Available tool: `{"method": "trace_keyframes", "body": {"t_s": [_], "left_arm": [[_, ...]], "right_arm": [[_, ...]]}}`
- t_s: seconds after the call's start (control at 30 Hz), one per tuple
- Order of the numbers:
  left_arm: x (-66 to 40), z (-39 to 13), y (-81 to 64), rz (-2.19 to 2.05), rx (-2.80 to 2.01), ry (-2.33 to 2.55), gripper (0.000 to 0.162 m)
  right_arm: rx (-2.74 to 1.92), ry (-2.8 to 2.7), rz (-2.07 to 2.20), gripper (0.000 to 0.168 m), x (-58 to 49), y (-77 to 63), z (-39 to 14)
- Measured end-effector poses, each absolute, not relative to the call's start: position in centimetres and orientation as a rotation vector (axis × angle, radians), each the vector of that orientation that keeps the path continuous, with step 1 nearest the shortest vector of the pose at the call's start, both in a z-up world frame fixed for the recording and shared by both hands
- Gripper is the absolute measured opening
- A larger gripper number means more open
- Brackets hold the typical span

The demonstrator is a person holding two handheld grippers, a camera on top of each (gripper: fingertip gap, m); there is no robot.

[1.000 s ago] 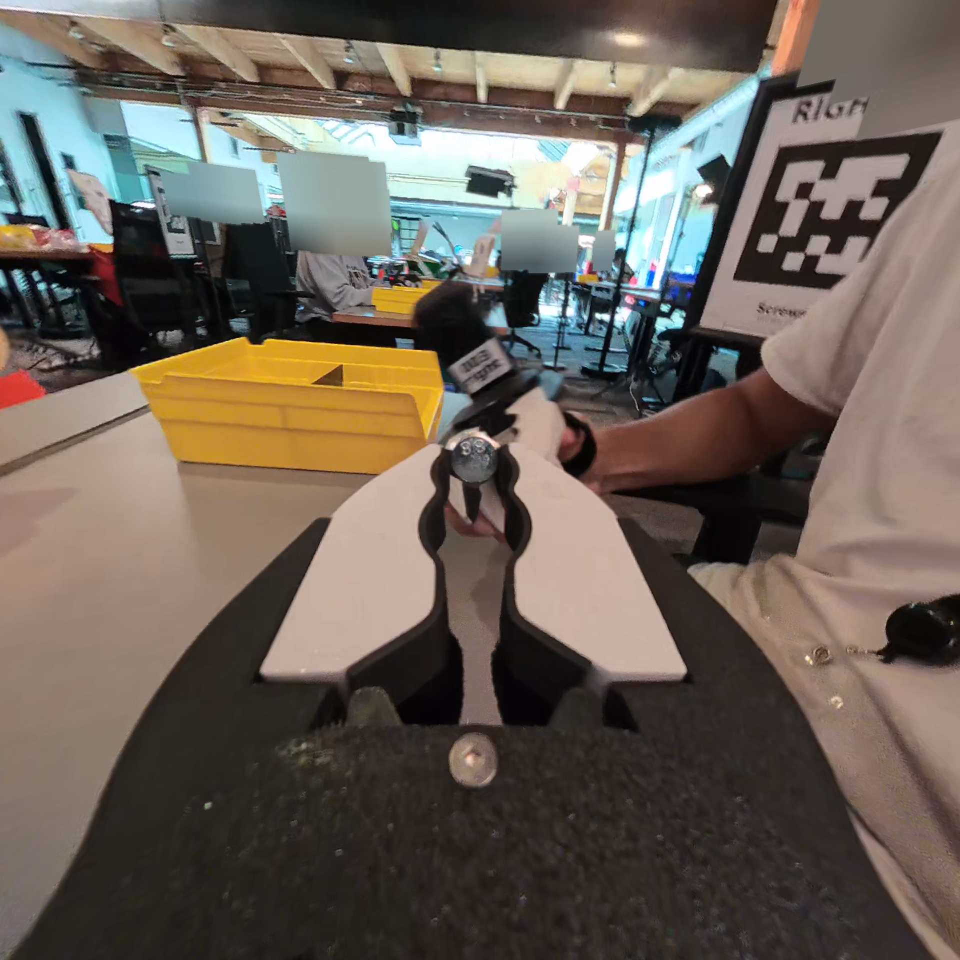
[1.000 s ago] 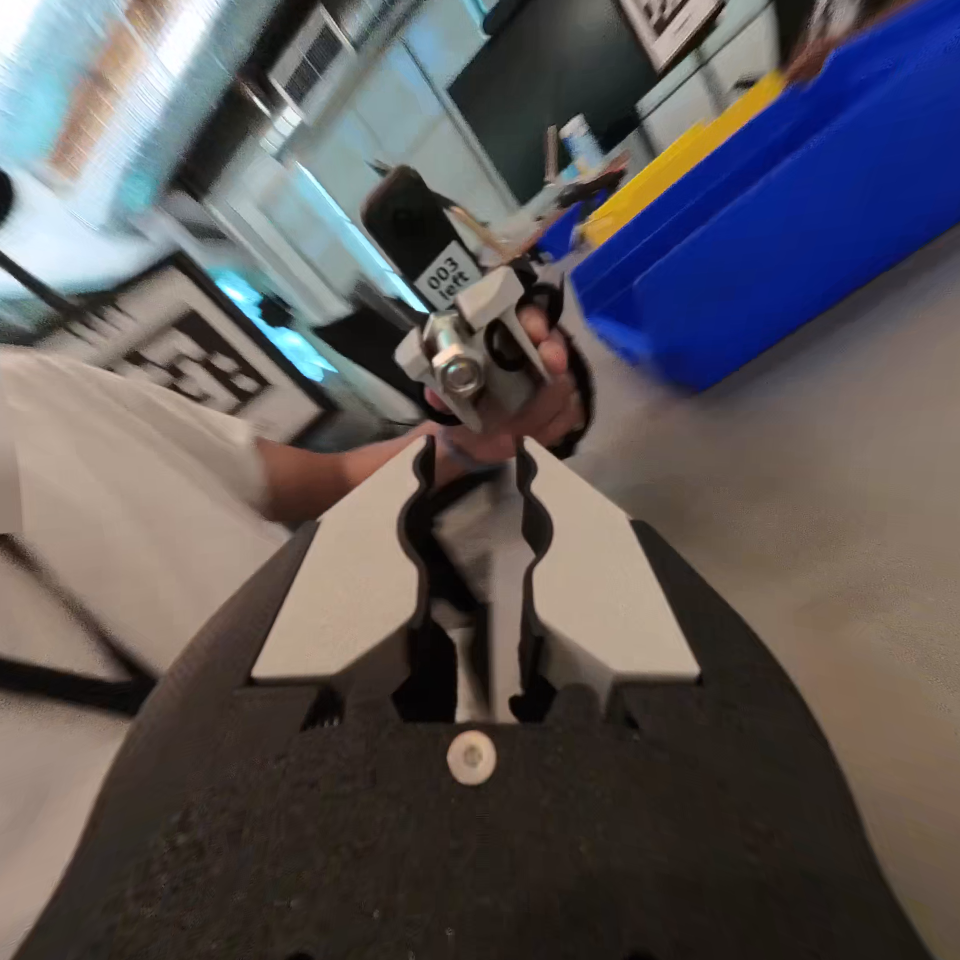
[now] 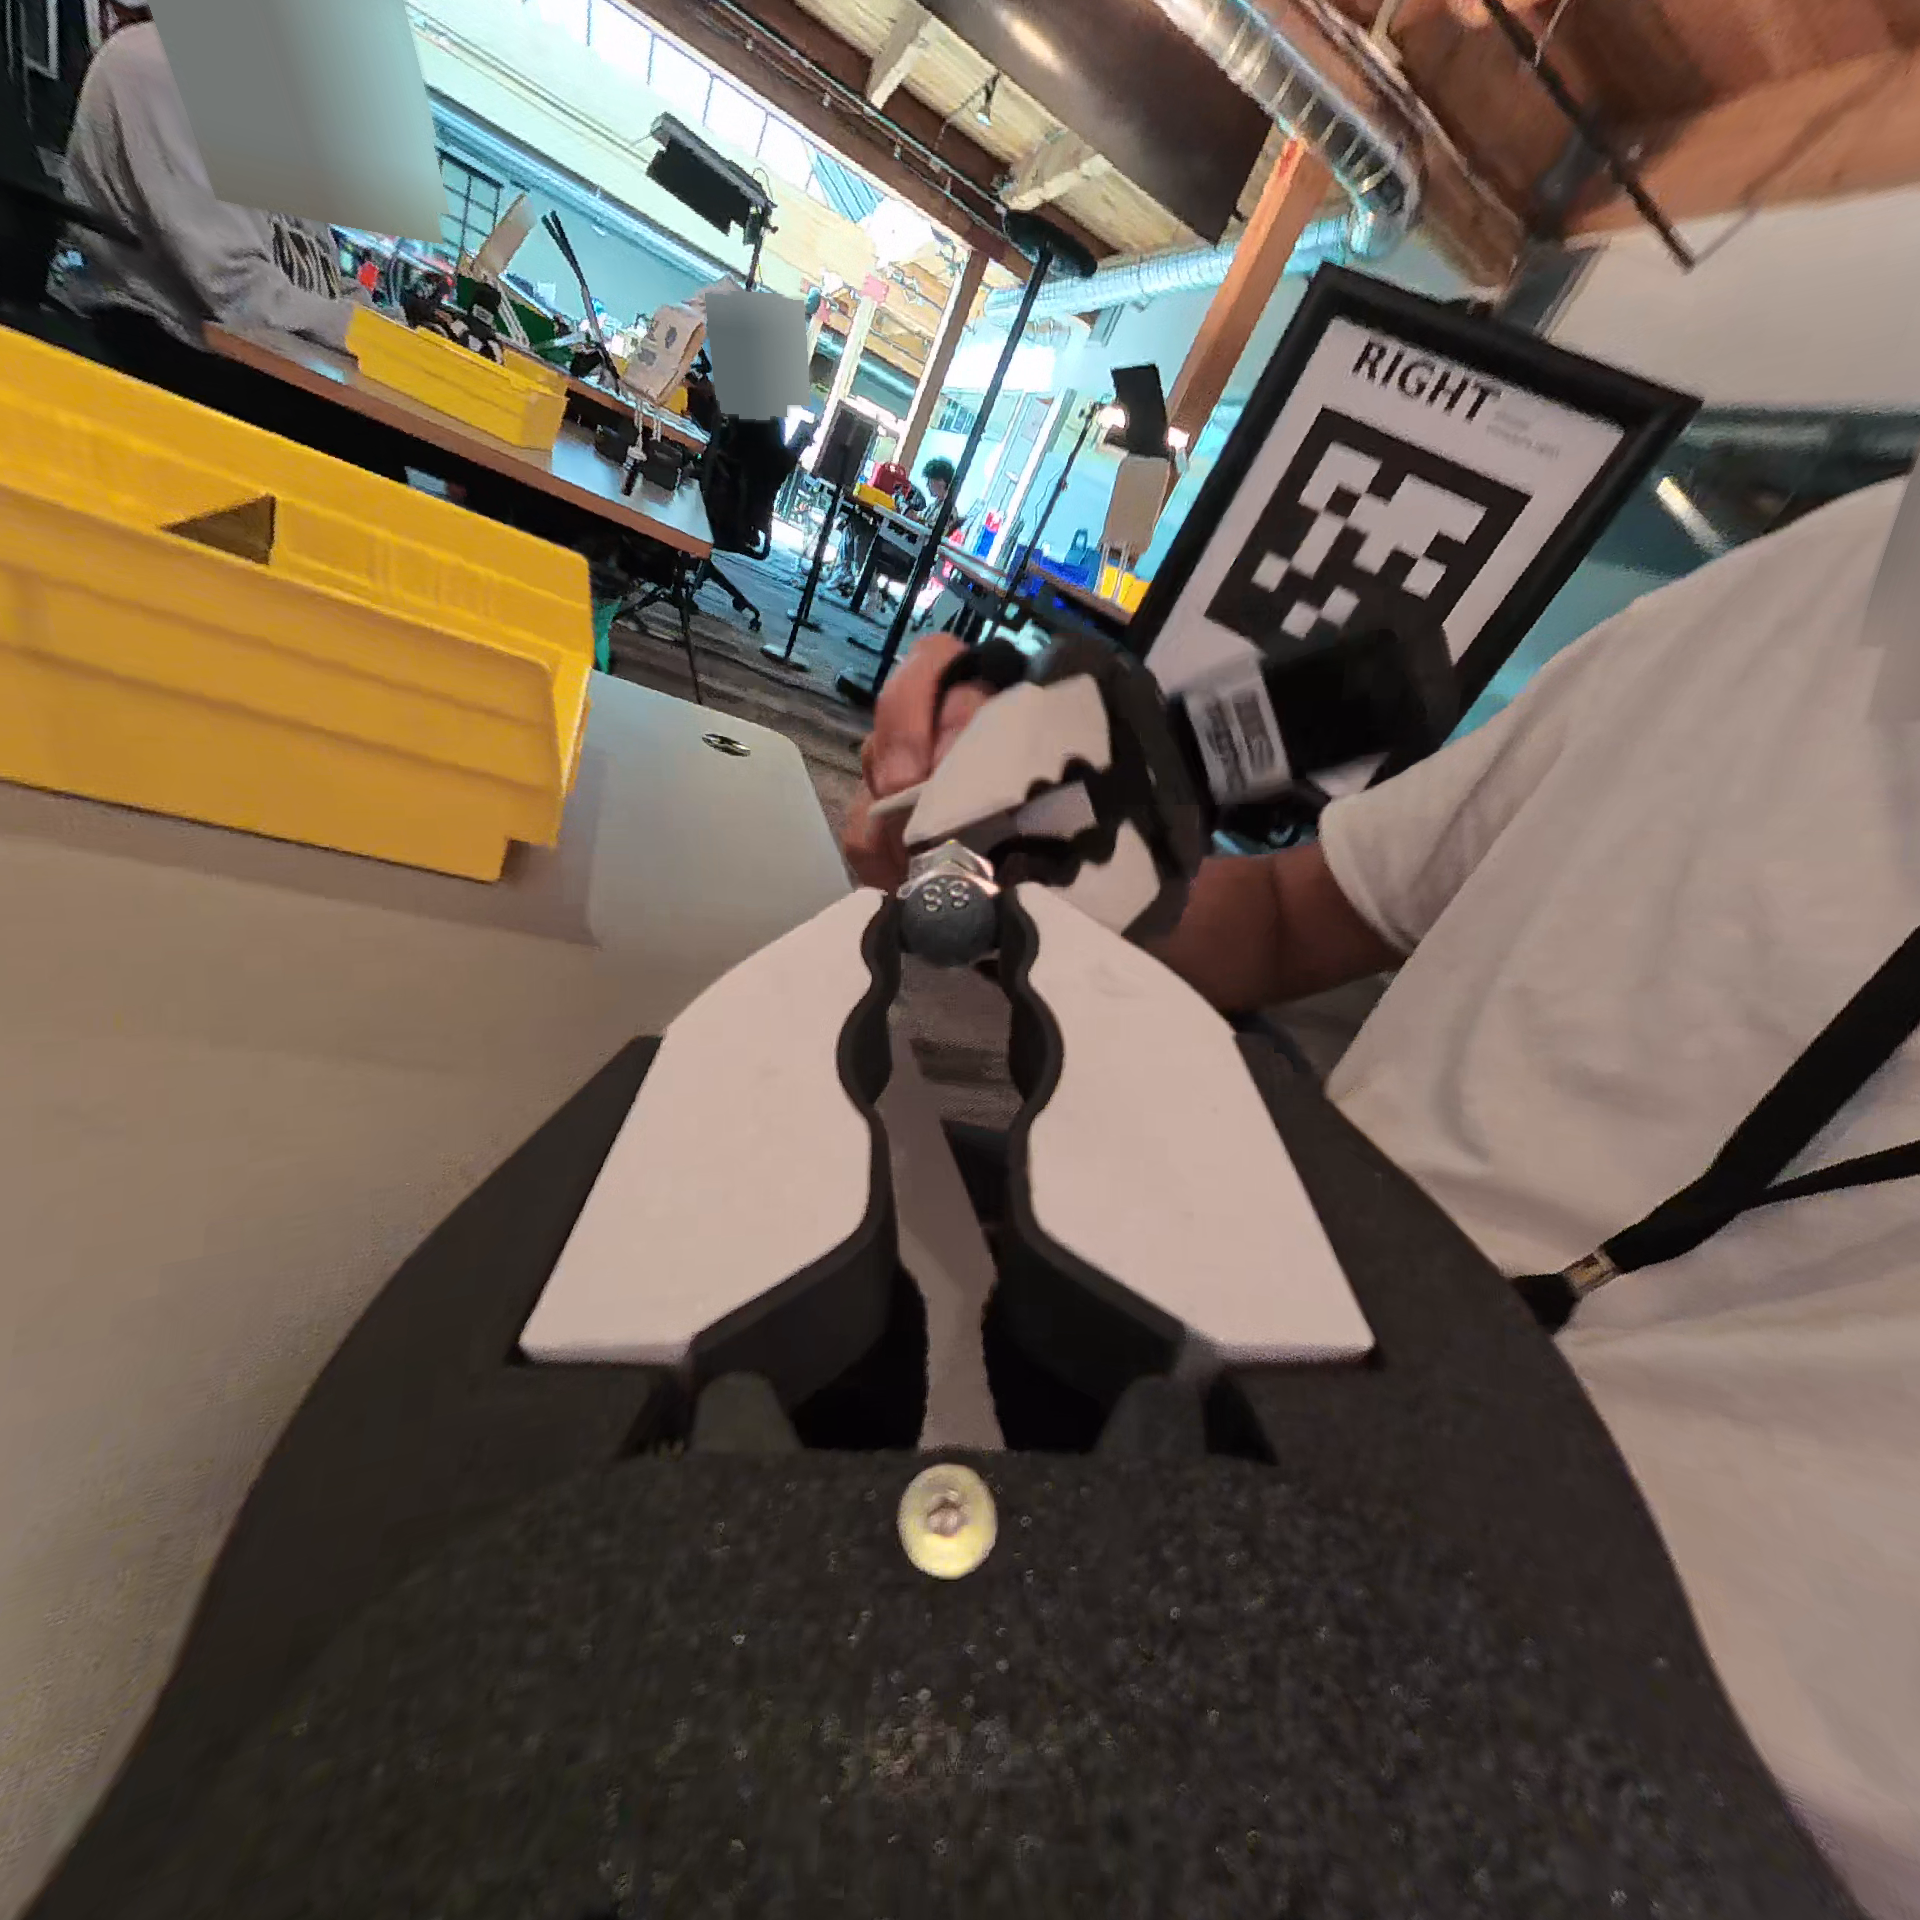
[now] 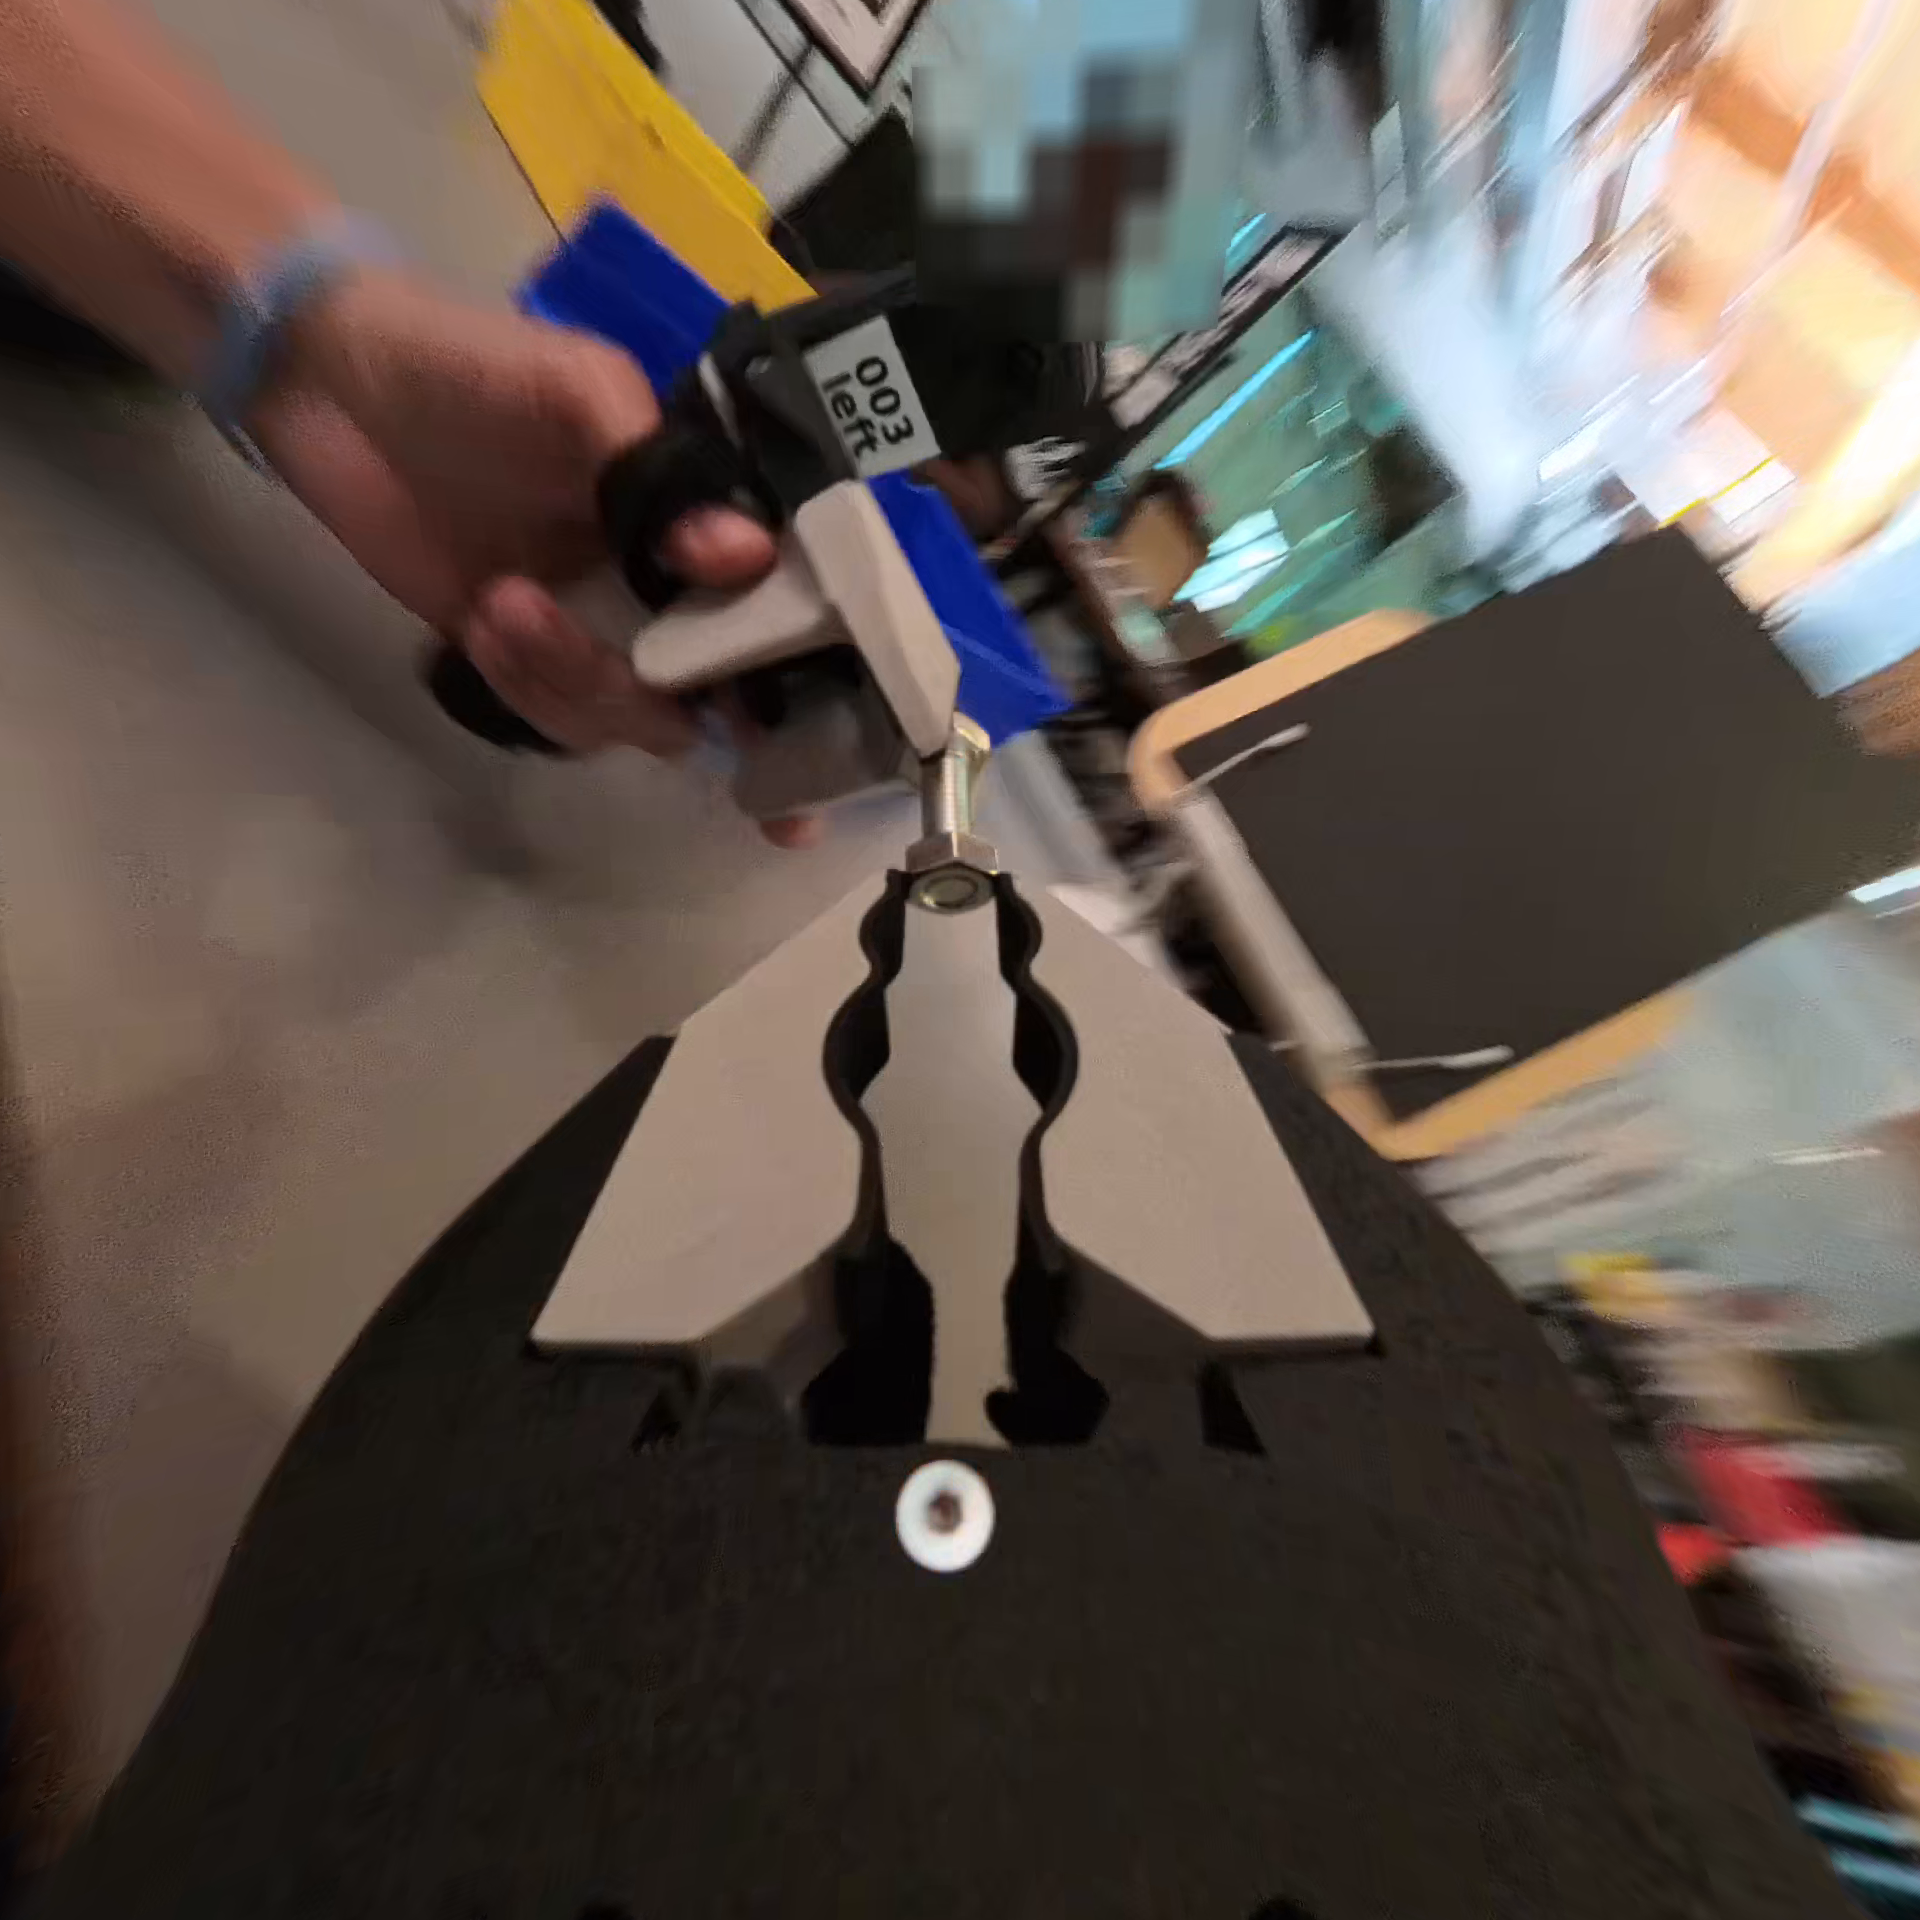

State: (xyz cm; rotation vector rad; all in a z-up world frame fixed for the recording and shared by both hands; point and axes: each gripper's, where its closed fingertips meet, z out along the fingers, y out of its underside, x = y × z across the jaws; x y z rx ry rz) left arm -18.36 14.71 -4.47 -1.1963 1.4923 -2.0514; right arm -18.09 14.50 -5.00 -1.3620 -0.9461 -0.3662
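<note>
One: Both claws are seen clamped. How is the bolt [image 4: 948,795] held?

Two: Its domed head is pinched at the tips of the left claw [image 3: 948,935]. The nut [image 4: 951,858] on its other end is pinched at the tips of the right claw [image 4: 948,896]. The bolt is thus held in the air between the two sets of tips, near the edge of the table [image 3: 260,1039].

One: What could go wrong?

Two: Only the very tips are engaged, on smooth metal. It is judged that a slip could be caused by a twist or a pull out of line, and the bolt might then be dropped past the table edge. The right view is blurred, so that grip cannot be checked closely.

One: And the bins?

Two: A yellow bin [image 3: 312,644] is seen on the table, left of the left claw. A blue bin [image 4: 644,291] is seen beyond that claw in the right view. Neither inside is shown, so nothing can be said of contents.
</note>
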Motion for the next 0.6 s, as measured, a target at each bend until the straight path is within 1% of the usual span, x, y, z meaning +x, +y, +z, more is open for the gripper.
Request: {"method": "trace_keyframes", "body": {"t_s": [0.07,0.13,0.17,0.23,0.27,0.3,0.33,0.43,0.47,0.5,0.57,0.6], "left_arm": [[-18.8,-4.3,15.1,-2.104,-1.232,1.432,0.018],[-19.1,-4.3,15.9,-2.121,-1.271,1.371,0.019],[-19.2,-4.3,16.3,-2.118,-1.289,1.342,0.019],[-19.7,-4.2,17.0,-2.11,-1.299,1.299,0.017],[-20.0,-4.1,17.2,-2.101,-1.296,1.285,0.017],[-20.4,-4.0,17.5,-2.079,-1.292,1.269,0.018],[-20.8,-3.9,17.8,-2.048,-1.283,1.252,0.018],[-22.4,-3.3,18.7,-1.924,-1.222,1.223,0.017],[-22.8,-3.2,18.9,-1.862,-1.199,1.226,0.017],[-23.2,-3.1,19.1,-1.801,-1.177,1.232,0.017],[-23.9,-3.0,19.1,-1.723,-1.138,1.244,0.017],[-24.1,-2.9,19.1,-1.705,-1.123,1.247,0.017]], "right_arm": [[-1.166,-1.031,-0.759,0.017,-18.5,14.9,-4.6],[-1.01,-1.067,-1.016,0.017,-18.8,15.6,-4.5],[-0.973,-1.061,-1.081,0.017,-18.8,16.1,-4.4],[-0.979,-1.039,-1.076,0.019,-19.0,17.0,-4.5],[-1.024,-1.034,-1.022,0.026,-19.1,17.5,-4.7],[-1.077,-1.011,-0.94,0.033,-19.2,17.9,-4.8],[-1.129,-0.976,-0.831,0.034,-19.3,18.1,-4.9],[-1.363,-0.896,-0.366,0.034,-20.1,18.8,-6.6],[-1.453,-0.871,-0.156,0.032,-20.8,18.9,-7.5],[-1.555,-0.867,0.105,0.027,-22.1,18.5,-8.6],[-1.746,-0.812,0.633,0.035,-24.2,17.5,-10.0],[-1.793,-0.76,0.909,0.035,-25.0,16.9,-9.9]]}}
